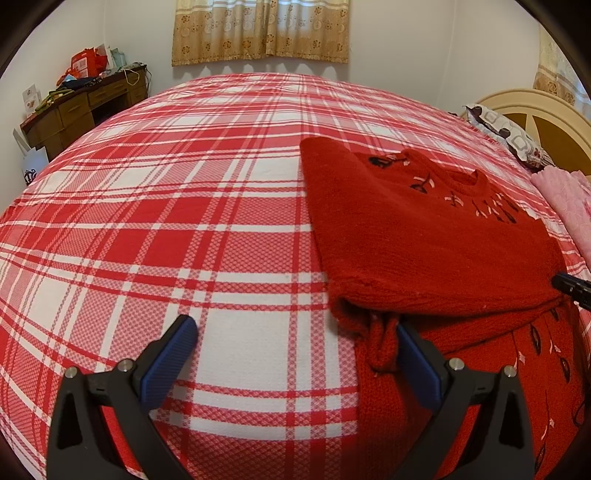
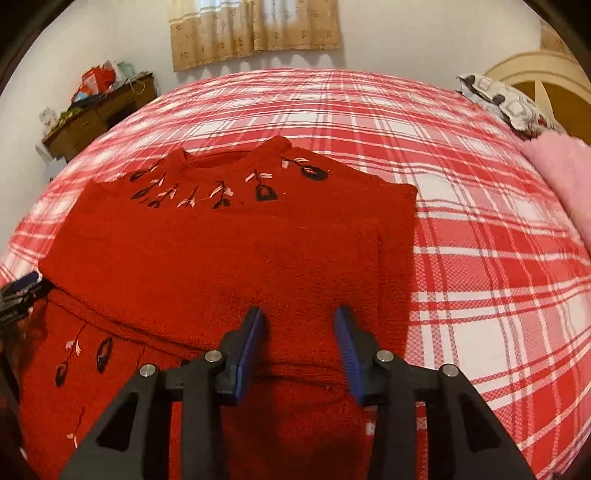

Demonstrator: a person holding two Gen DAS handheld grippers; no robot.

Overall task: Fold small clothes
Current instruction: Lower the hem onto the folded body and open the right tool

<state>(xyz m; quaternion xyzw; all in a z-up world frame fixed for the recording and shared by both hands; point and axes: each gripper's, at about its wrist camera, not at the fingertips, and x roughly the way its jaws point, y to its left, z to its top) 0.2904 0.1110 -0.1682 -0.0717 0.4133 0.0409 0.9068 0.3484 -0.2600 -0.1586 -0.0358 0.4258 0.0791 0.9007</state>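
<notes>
A red knitted sweater (image 1: 424,236) with black and pink embroidery lies on the red-and-white plaid bed (image 1: 184,221), its lower part folded up over the chest. My left gripper (image 1: 295,328) is open at the sweater's left folded corner, its right finger against the knit and its left finger over bare sheet. My right gripper (image 2: 300,317) is open and empty just above the folded sweater (image 2: 221,251) near its right side. The right gripper's tip shows at the right edge of the left wrist view (image 1: 572,288), and the left gripper at the left edge of the right wrist view (image 2: 18,295).
A patterned pillow (image 1: 506,136) and a pink blanket (image 1: 565,199) lie at the bed's right by the headboard (image 1: 546,122). A cluttered wooden desk (image 1: 81,103) stands against the far wall at left. Curtains (image 1: 258,29) hang behind the bed.
</notes>
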